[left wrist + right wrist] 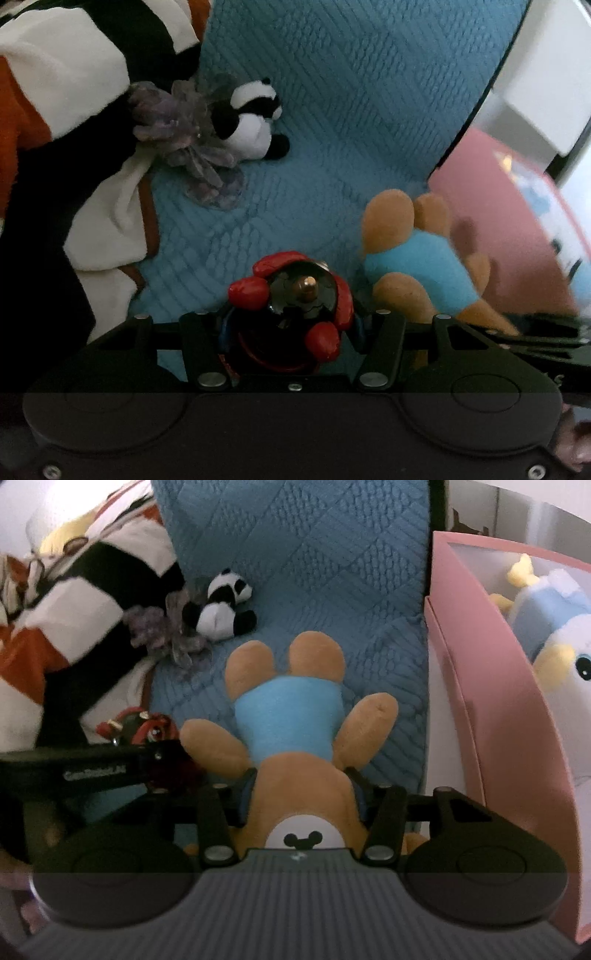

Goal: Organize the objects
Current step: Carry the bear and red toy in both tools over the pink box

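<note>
Blue quilted bedspread (332,590) fills the background of both wrist views, with a black, white and orange striped blanket (74,74) bunched along its left side. A small panda plush (251,122) lies on the quilt next to a greyish purple fabric flower (192,147), just beside the blanket's edge.

From the left wrist view, the left gripper (291,325) is pinched around a red and black toy figure (295,295); its jaws press against the toy's sides, and a small brass pin on its shiny dark top points at the camera. To the right in this view, the brown teddy bear (417,266) in a light blue shirt appears only as legs, torso and one arm, blurred, with the pink box (517,229) smeared behind it.

From the right wrist view the bear (291,716) is seen whole and upside down: the right gripper (303,801) clamps its head, the white muzzle with a black mouse-shaped nose close to the camera and the feet pointing away over the quilt. Only this view shows the pink box (480,664) sharply, standing at the quilt's right edge, with a white, pale blue and yellow duck plush (554,635) inside it. The left gripper's black body crosses the lower left, the red toy (136,727) peeking above it, near the bear's arm.
</note>
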{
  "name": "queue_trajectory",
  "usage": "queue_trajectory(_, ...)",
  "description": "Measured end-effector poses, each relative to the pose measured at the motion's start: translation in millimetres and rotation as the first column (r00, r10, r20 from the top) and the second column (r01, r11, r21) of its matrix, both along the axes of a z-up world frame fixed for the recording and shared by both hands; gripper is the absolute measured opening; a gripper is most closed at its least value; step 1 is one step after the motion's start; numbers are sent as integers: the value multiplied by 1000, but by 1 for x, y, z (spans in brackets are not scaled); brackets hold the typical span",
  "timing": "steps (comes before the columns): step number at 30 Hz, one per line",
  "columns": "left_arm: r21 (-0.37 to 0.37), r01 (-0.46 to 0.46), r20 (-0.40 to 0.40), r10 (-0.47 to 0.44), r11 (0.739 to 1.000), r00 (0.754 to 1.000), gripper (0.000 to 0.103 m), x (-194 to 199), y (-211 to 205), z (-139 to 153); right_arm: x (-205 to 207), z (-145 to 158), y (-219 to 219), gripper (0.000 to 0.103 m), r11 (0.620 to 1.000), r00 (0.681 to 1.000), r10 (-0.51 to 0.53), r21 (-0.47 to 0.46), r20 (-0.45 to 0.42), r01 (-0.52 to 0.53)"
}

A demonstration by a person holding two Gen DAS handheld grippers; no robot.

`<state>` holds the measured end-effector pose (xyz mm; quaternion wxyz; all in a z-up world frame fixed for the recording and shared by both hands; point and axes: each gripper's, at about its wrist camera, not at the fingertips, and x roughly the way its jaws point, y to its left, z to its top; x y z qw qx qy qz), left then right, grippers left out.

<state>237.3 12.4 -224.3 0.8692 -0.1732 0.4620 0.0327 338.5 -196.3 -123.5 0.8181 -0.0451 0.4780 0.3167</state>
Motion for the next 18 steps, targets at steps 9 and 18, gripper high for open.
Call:
queue_trajectory(9, -58, -5, 43, 7, 998, 999, 54, -10, -19, 43, -7, 38, -18, 53, 999, 999, -33, 37, 19, 32)
queue_trajectory(18, -93, -18, 14, 19, 995, 1000, 54, -19, -36, 77, -15, 70, -51, 53, 996, 998, -60, 63, -2, 60)
